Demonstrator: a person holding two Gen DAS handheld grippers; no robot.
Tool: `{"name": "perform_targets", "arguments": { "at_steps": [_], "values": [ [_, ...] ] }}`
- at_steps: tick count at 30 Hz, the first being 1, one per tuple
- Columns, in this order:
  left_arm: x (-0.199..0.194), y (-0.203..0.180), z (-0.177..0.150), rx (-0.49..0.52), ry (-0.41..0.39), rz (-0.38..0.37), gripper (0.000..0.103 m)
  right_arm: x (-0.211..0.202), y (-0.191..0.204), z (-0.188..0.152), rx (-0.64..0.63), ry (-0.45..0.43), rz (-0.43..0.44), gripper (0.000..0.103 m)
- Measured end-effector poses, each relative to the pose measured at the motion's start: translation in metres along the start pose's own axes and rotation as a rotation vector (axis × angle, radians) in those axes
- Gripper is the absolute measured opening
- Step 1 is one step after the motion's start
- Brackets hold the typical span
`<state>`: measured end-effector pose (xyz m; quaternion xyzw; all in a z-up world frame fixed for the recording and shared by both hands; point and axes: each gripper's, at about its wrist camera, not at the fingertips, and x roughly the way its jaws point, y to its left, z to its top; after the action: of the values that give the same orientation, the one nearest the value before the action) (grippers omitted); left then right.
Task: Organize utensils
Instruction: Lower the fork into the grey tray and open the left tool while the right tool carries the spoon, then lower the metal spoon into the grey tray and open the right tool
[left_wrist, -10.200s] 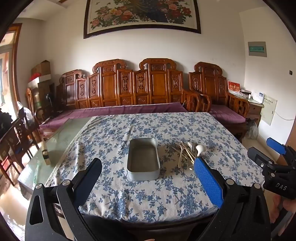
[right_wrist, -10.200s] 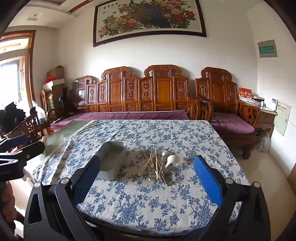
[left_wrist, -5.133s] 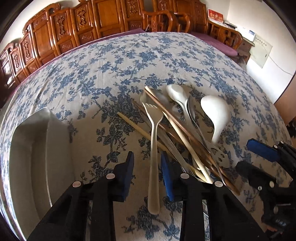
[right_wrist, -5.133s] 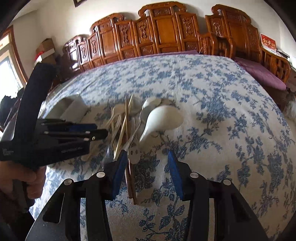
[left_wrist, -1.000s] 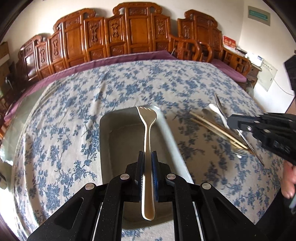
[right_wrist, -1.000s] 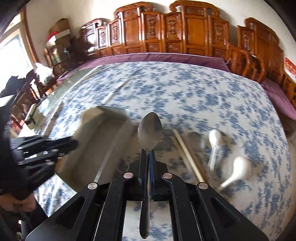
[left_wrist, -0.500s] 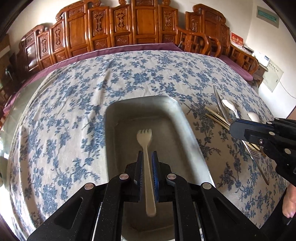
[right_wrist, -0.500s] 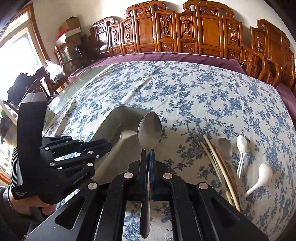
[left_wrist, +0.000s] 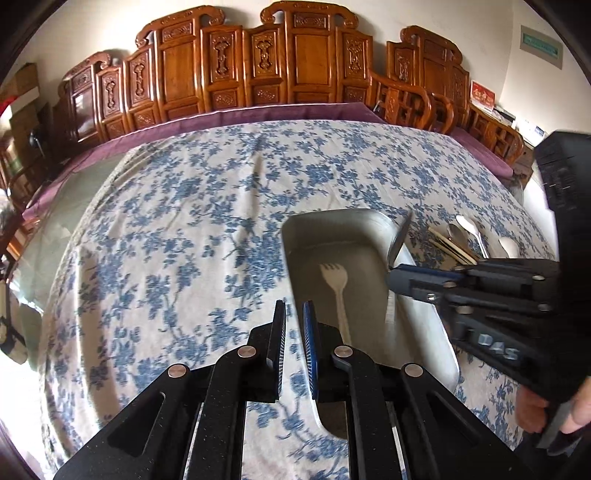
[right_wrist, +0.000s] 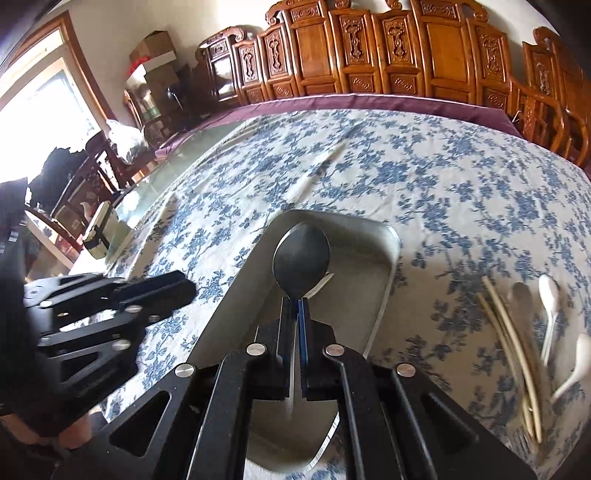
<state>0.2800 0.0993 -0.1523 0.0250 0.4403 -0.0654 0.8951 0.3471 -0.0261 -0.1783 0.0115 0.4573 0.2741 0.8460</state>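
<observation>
A grey metal tray (left_wrist: 436, 328) stands on the blue-flowered tablecloth. A pale plastic fork (left_wrist: 337, 291) lies flat inside it. My left gripper (left_wrist: 293, 325) hangs over the tray's near left rim, its jaws a narrow gap apart and empty. My right gripper (right_wrist: 294, 317) is shut on a metal spoon (right_wrist: 301, 260) and holds it above the tray (right_wrist: 384, 295), bowl forward. In the left wrist view the right gripper (left_wrist: 395, 275) reaches in from the right with the spoon (left_wrist: 398, 240) edge-on.
Loose utensils lie right of the tray: chopsticks (right_wrist: 511, 343), white ceramic spoons (right_wrist: 550, 295) and a metal spoon (left_wrist: 454, 232). A carved wooden bench (left_wrist: 258, 74) stands behind the table. A small boxy object (right_wrist: 99, 230) sits on bare glass at the left.
My left gripper let the fork drop into the tray, opened slightly and pulled back to the left. My right gripper brought the spoon over the tray.
</observation>
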Motion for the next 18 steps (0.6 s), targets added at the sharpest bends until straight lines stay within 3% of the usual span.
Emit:
{"name": "perform_targets", "arguments": {
  "at_steps": [8, 13, 18],
  "values": [
    [-0.004, 0.007, -0.002, 0.001, 0.002, 0.017, 0.009, 0.016, -0.002, -0.007, -0.014, 0.036, -0.017, 0.001],
    [-0.009, -0.003, -0.001, 0.009, -0.011, 0.003, 0.015, -0.017, -0.011, -0.013, -0.044, -0.026, -0.027, 0.001],
    [-0.014, -0.026, 0.003, 0.032, -0.030, -0.026, 0.020, -0.067, -0.047, -0.027, -0.017, -0.107, -0.044, 0.001]
  ]
}}
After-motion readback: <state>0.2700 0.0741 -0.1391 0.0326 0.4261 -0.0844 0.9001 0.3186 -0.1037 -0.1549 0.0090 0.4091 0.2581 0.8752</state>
